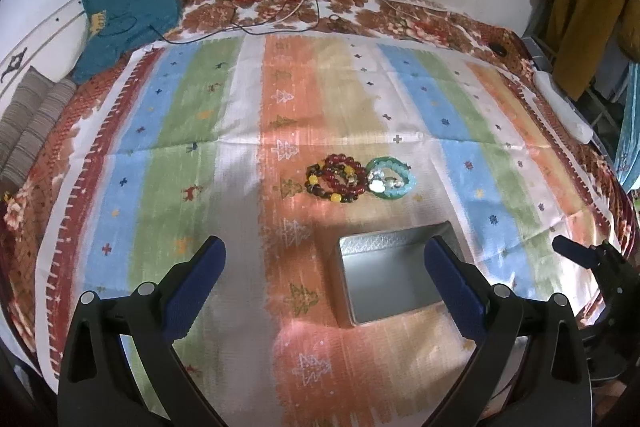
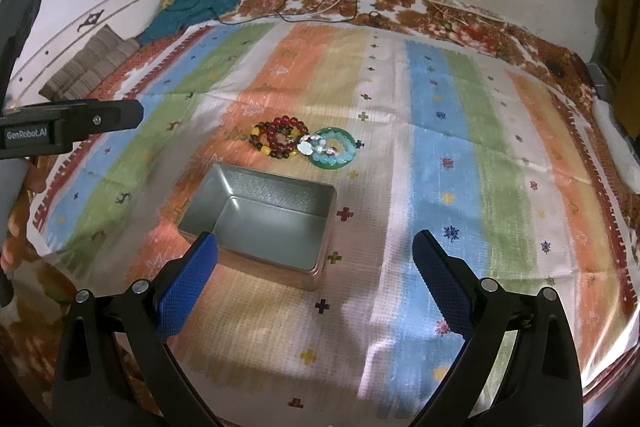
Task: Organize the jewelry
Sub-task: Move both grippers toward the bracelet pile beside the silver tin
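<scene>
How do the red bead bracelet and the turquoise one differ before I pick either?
The red bracelet has dark glossy beads and overlaps a brown-and-yellow strand; the turquoise bracelet has pale milky beads and lies on a green bangle. Red lies left, turquoise right, with white charms. Both lie flat on the cloth beyond the tin, outside it.

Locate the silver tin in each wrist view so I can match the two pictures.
Left wrist view: the tin lies low and right of centre, its right side partly behind a blue finger of the left hand-held gripper.
Right wrist view: the tin lies left of centre, just beyond the left finger of the right hand-held gripper.
Shared landmark: the bracelets lie on the cloth just beyond the tin in both.
</scene>
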